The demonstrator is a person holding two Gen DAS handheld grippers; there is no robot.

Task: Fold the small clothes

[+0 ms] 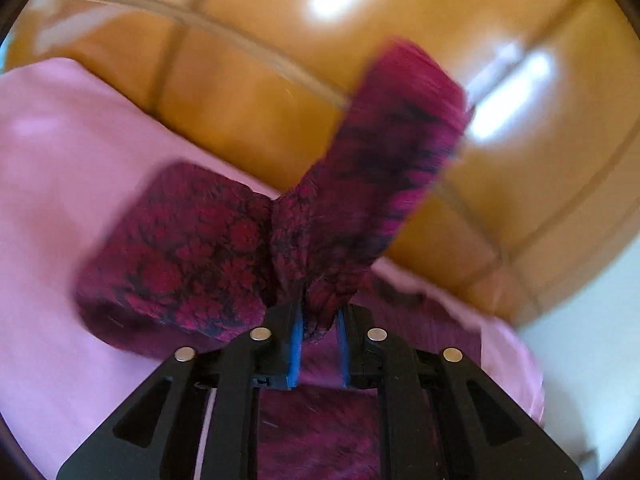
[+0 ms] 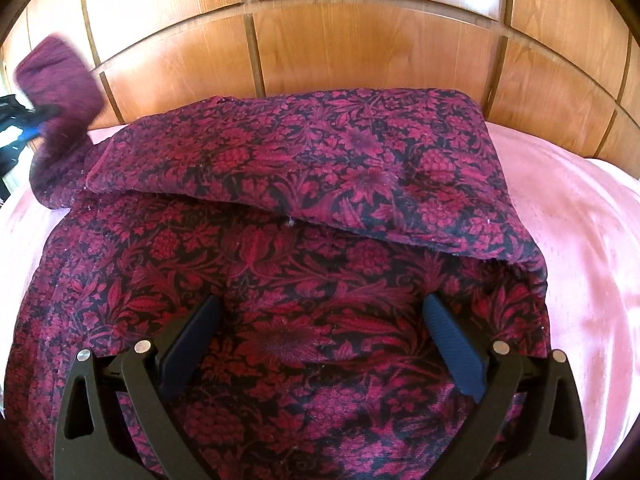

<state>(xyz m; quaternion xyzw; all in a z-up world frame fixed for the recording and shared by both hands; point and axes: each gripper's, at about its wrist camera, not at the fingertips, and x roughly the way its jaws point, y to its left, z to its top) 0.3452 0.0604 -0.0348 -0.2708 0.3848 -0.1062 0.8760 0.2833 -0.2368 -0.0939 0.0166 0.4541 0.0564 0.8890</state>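
A magenta and black floral garment (image 2: 320, 168) lies on a pink sheet, its far part folded over toward me. My right gripper (image 2: 322, 304) hovers just over the near part, open wide, with nothing pinched between its fingers. My left gripper (image 1: 319, 316) is shut on a bunched end of the garment (image 1: 192, 248), and a strip of the cloth (image 1: 400, 140) stands up from the jaws, blurred. In the right wrist view that lifted end (image 2: 56, 76) shows at the far left, with the left gripper's blue pad (image 2: 30, 134) beneath it.
The pink sheet (image 2: 580, 220) covers the bed around the garment. A glossy wooden headboard (image 2: 360, 40) of panels rises directly behind it and fills the background in the left wrist view (image 1: 280, 80). The sheet (image 1: 60, 160) stretches out to the left.
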